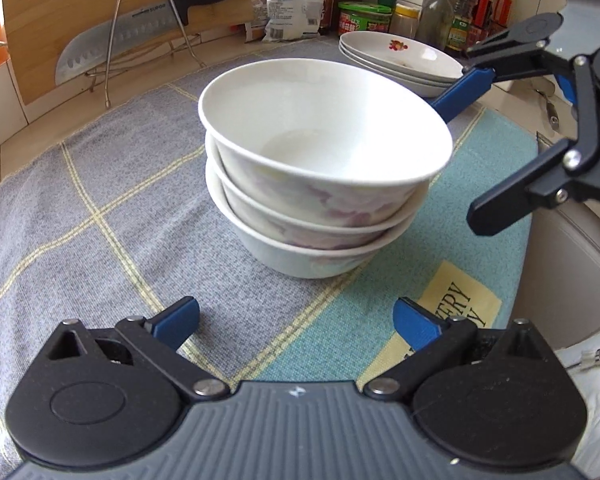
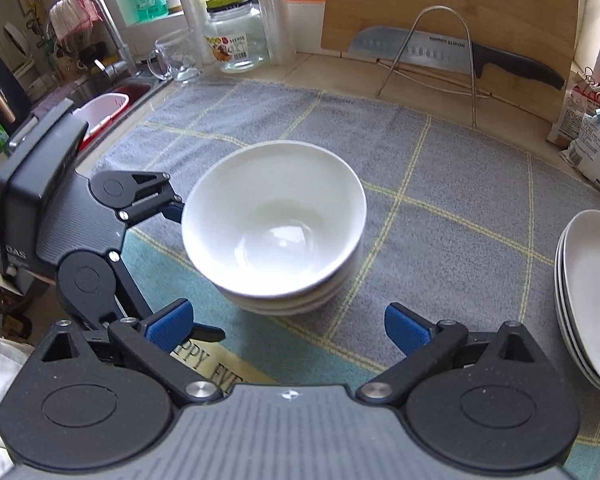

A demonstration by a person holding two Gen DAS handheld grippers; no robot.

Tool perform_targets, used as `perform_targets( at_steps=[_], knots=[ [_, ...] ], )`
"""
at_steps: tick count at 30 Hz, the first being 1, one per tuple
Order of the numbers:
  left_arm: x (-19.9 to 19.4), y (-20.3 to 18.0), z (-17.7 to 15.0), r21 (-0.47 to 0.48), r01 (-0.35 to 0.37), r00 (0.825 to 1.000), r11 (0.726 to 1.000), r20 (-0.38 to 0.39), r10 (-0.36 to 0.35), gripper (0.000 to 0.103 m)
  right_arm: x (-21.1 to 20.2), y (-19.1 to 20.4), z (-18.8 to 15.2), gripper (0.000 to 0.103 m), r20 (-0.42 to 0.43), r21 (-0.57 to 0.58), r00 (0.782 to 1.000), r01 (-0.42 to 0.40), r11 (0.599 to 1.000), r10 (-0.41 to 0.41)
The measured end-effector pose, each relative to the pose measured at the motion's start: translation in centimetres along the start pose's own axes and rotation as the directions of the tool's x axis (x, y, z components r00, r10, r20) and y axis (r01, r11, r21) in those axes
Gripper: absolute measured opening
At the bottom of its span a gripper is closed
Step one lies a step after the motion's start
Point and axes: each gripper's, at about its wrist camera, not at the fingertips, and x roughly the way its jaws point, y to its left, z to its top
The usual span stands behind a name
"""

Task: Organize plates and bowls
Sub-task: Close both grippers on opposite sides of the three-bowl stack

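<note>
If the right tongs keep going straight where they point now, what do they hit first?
Most likely the stack of bowls, centred just ahead of the open right tongs; depth is unclear, so they might meet the cloth just short of it.

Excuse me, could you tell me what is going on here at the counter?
A person holds a claw in each hand over a checked cloth on a kitchen counter. Both the left claw and the right claw are open and empty, facing a stack of three bowls from either side. A stack of plates sits apart from the bowls. Nothing is gripped.
</note>
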Motion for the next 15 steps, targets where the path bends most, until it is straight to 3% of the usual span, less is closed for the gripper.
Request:
perform_targets(
  at_steps=[7,15],
  knots=[
    [1.2,-1.1,0.9,0.059,-0.035,0.999,0.998,-0.015,0.036,0.103,3.6,-1.3,-1.8,0.103,-0.051,-0.115,0.995,0.079,0.990,-0.085],
    [1.1,-1.1,0.3,0.042,-0.043,0.998,0.998,0.040,0.041,0.103,5.3,-2.5,-2.1,0.103,-0.079,-0.208,0.996,0.013,0.978,-0.030]
  ],
)
